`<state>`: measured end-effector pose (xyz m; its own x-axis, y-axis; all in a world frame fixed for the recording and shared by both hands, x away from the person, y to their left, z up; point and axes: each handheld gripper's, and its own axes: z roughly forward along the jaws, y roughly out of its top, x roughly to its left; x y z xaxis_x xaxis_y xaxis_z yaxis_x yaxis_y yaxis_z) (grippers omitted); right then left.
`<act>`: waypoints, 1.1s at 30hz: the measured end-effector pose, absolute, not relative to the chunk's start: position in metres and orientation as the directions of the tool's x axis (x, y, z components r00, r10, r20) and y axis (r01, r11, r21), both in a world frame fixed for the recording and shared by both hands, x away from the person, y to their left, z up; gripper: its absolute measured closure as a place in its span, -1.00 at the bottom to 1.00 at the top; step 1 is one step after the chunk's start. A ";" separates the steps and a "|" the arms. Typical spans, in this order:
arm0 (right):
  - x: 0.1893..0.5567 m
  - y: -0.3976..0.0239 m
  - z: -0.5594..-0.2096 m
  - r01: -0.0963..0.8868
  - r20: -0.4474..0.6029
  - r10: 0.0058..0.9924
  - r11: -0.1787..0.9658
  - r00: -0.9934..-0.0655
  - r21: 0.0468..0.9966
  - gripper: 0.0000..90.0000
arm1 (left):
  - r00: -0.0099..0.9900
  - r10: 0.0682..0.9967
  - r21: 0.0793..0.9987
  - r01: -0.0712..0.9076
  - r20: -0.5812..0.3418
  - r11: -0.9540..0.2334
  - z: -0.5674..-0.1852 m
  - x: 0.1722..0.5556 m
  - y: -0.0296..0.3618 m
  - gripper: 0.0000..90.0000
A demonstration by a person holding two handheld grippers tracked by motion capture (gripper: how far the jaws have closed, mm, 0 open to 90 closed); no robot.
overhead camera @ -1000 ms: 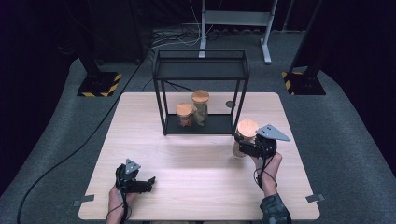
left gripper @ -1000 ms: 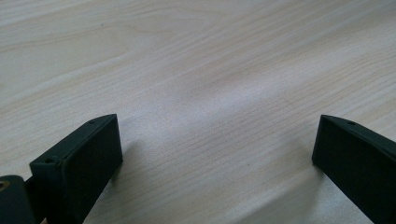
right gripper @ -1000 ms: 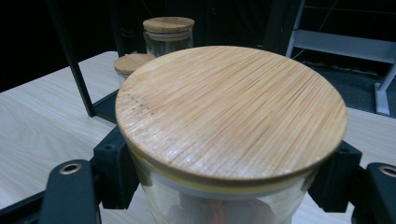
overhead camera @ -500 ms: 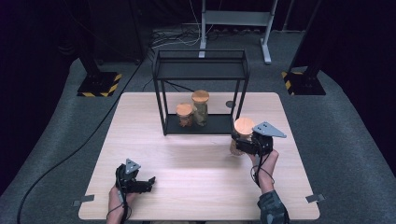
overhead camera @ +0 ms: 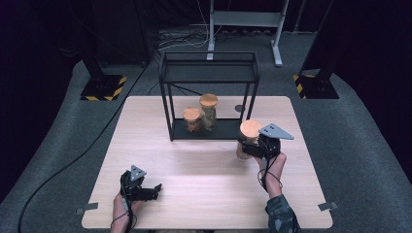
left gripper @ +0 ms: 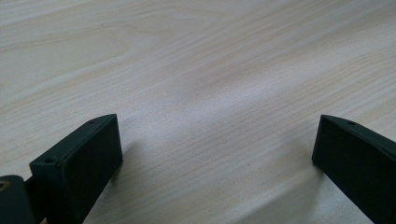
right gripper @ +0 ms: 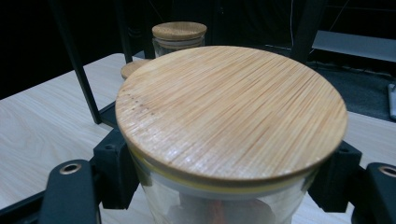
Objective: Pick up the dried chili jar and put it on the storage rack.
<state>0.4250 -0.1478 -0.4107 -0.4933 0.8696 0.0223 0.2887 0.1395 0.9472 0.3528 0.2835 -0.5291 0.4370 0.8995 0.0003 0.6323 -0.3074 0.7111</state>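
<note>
Fingers of right gripper [overhead camera: 250, 148] clamped on glass jar w/ bamboo lid [right gripper: 231, 112], held just right of black wire shelf [overhead camera: 209, 73]; left gripper [overhead camera: 145, 191] jaws apart, idle on table [overhead camera: 204, 194]. Risk: jar clips shelf post going in, or bumps 2 jars [overhead camera: 201, 114] on bottom tier.

Clear glass jar [right gripper: 219, 205], matt bamboo lid [right gripper: 231, 109], pale wood-grain table [left gripper: 196, 70], black metal rack [overhead camera: 210, 73]

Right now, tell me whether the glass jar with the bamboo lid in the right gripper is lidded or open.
Lidded. The round bamboo lid sits flat on the glass jar, covering its mouth, while the right gripper clamps the jar below the rim.
</note>
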 end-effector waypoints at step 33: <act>0.439 -0.138 -0.403 0.282 0.017 0.864 0.146 -0.503 0.948 -0.47 | 0.436 0.900 0.711 0.633 0.000 -0.307 -0.529 0.353 0.284 -0.98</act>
<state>0.4393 -0.1380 -0.4025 -0.5032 0.8640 0.0169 0.2824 0.1459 0.9481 0.3528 0.2836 -0.5291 0.4358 0.9000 0.0002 0.6329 -0.3066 0.7109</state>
